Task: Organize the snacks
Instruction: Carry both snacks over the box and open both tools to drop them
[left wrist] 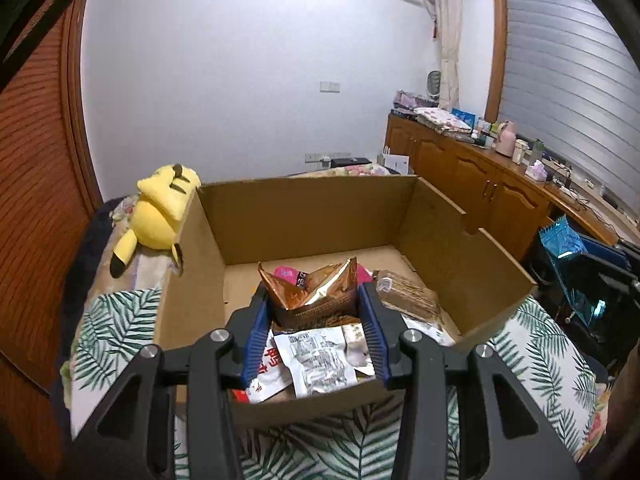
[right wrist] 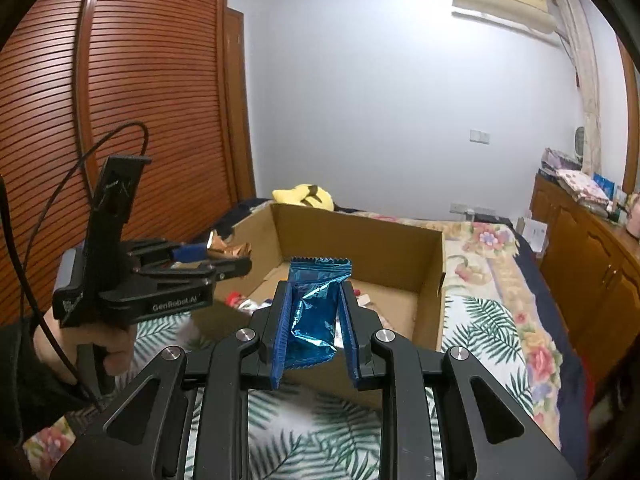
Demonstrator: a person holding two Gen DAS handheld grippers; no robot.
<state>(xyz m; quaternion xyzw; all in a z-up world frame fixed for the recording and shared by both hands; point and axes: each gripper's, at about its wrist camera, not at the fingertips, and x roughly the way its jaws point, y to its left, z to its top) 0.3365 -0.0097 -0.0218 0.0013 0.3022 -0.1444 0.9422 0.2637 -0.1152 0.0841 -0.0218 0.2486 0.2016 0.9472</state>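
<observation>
My left gripper (left wrist: 314, 294) is shut on a copper-brown foil snack packet (left wrist: 316, 292) and holds it over the near end of an open cardboard box (left wrist: 312, 216). Several snacks lie in the box, among them a white packet (left wrist: 320, 360) and a brown wafer pack (left wrist: 408, 294). My right gripper (right wrist: 314, 300) is shut on a shiny blue foil packet (right wrist: 314, 312) just short of the box's near wall (right wrist: 360, 236). The blue packet also shows at the right of the left wrist view (left wrist: 566, 256). The left gripper shows in the right wrist view (right wrist: 224, 264).
The box stands on a bed with a palm-leaf cover (left wrist: 116, 320). A yellow plush toy (left wrist: 160, 208) lies beside the box's far left corner. A wooden sideboard (left wrist: 480, 176) with clutter runs along the right wall. A slatted wooden wardrobe (right wrist: 140, 100) stands at the left.
</observation>
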